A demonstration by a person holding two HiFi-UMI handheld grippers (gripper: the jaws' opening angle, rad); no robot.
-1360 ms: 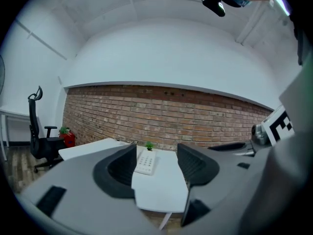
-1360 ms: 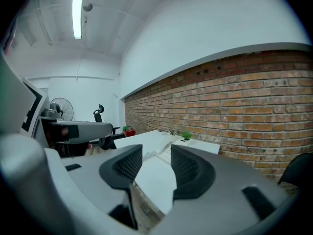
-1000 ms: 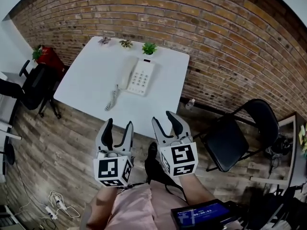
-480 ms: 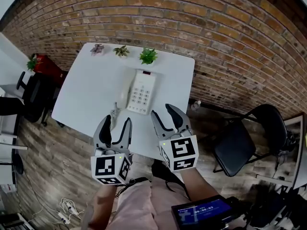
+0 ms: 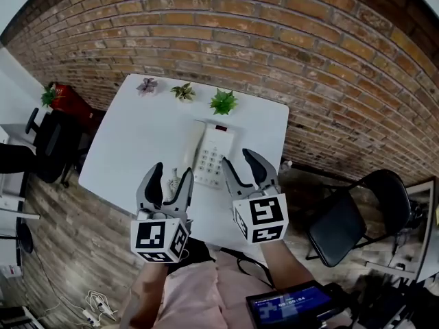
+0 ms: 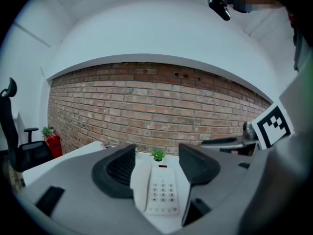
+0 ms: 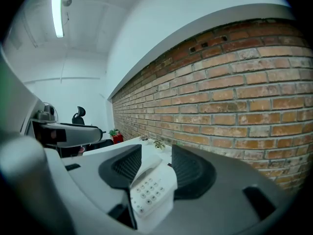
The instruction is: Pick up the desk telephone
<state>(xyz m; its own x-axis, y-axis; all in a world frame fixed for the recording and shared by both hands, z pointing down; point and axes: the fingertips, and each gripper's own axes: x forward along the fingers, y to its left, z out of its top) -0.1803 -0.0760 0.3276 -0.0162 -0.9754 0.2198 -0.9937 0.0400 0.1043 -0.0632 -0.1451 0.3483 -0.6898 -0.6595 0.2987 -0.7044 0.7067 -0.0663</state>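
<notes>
Left tool [image 5: 171,173], right tool [image 5: 238,159] nearer telephone [image 5: 215,149]

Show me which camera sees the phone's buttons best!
The left gripper view: the telephone lies straight ahead between the open jaws, buttons sharp and upright. The right gripper view shows them slanted and blurry. The head view shows them from above, but tiny.
</notes>
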